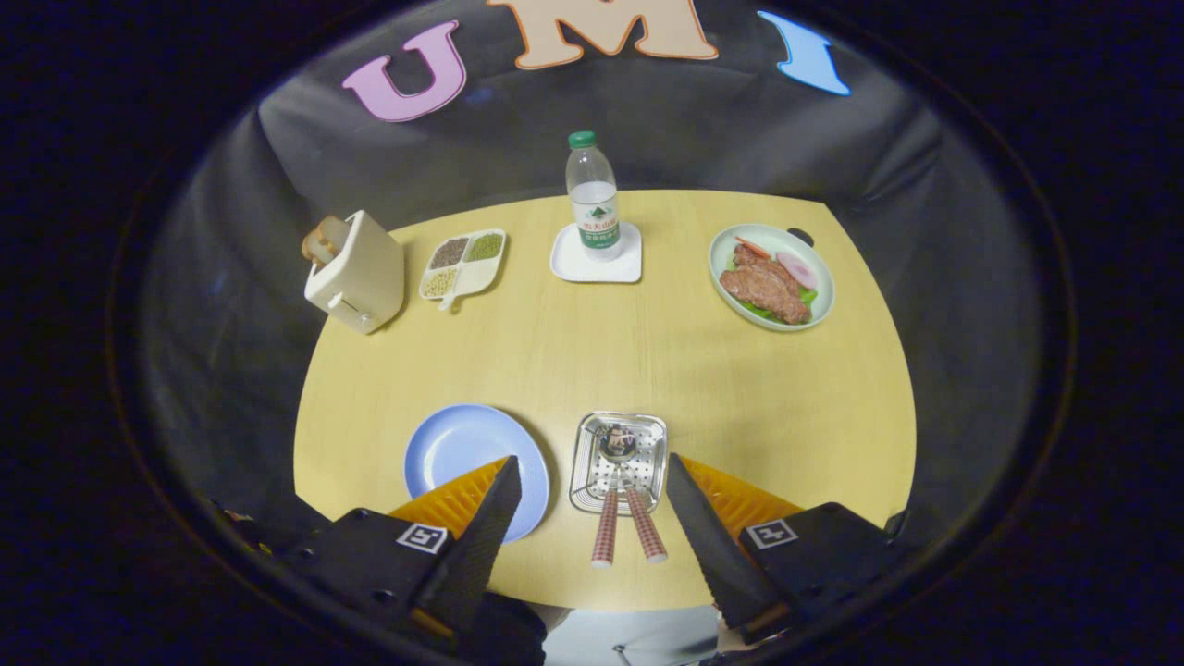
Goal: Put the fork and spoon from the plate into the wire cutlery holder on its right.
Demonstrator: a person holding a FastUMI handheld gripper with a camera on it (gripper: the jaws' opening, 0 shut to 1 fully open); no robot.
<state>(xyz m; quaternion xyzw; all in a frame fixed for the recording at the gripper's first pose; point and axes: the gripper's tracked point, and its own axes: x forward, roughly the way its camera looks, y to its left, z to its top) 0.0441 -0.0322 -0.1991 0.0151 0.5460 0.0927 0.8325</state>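
Tool [592, 499]: fingers spreading wide, gripping nothing, hanging clear above the surface [647, 351]. Fork [603, 523] and spoon [632, 490]: already resting in wire cutlery holder [618, 461], handles leaning out. Plate [462, 453]: sitting bare beside it.

One blue plate [462, 449], one wire cutlery holder [618, 461], two checked-handled utensils [624, 523], one bottle [593, 196], one toaster [358, 271].

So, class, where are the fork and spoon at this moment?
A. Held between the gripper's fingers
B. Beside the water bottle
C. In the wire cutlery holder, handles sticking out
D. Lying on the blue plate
C: the fork and spoon sit in the wire cutlery holder, heads inside and handles sticking out toward the open gripper; the blue plate to the holder's left is bare.
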